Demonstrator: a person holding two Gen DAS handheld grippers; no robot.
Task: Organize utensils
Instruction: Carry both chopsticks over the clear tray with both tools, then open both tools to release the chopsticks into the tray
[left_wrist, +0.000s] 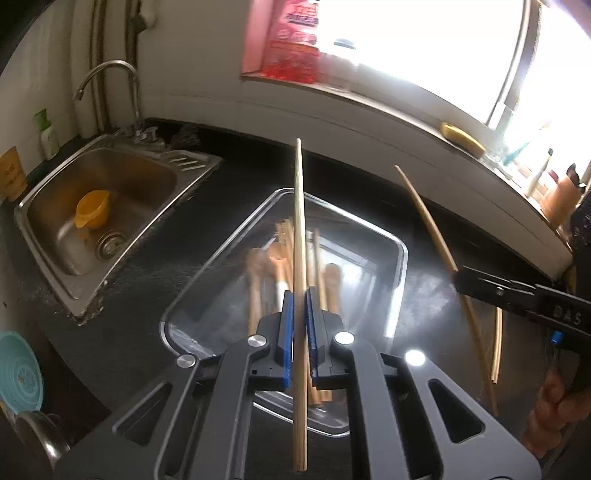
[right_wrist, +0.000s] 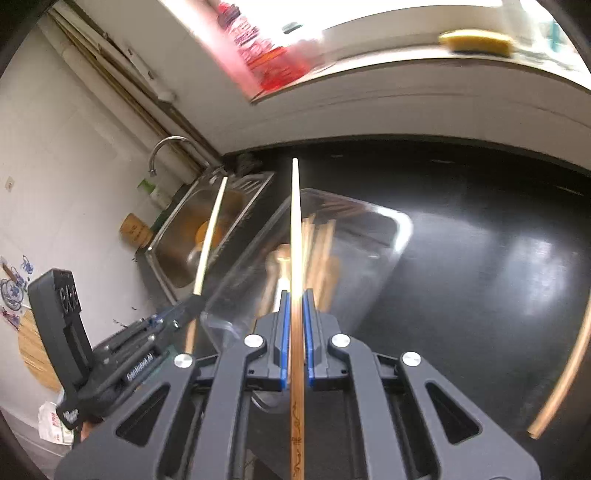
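My left gripper (left_wrist: 299, 295) is shut on a wooden chopstick (left_wrist: 299, 206) that points forward above a clear plastic tray (left_wrist: 400, 254). The tray holds several wooden chopsticks and spoons (left_wrist: 280, 258). My right gripper (right_wrist: 294, 297) is shut on another chopstick (right_wrist: 294, 221), also held above the tray (right_wrist: 402, 221). In the left wrist view the right gripper (left_wrist: 458, 275) comes in from the right with its chopstick (left_wrist: 424, 218). In the right wrist view the left gripper (right_wrist: 194, 306) is at the left with its chopstick (right_wrist: 210, 232).
The black countertop (left_wrist: 236, 184) carries the tray. One chopstick (left_wrist: 496, 343) lies on it right of the tray, seen also in the right wrist view (right_wrist: 565, 373). A steel sink (left_wrist: 48, 184) with an orange cup (left_wrist: 92, 208) and a tap (left_wrist: 110, 70) is at the left. A window sill (left_wrist: 369, 96) runs behind.
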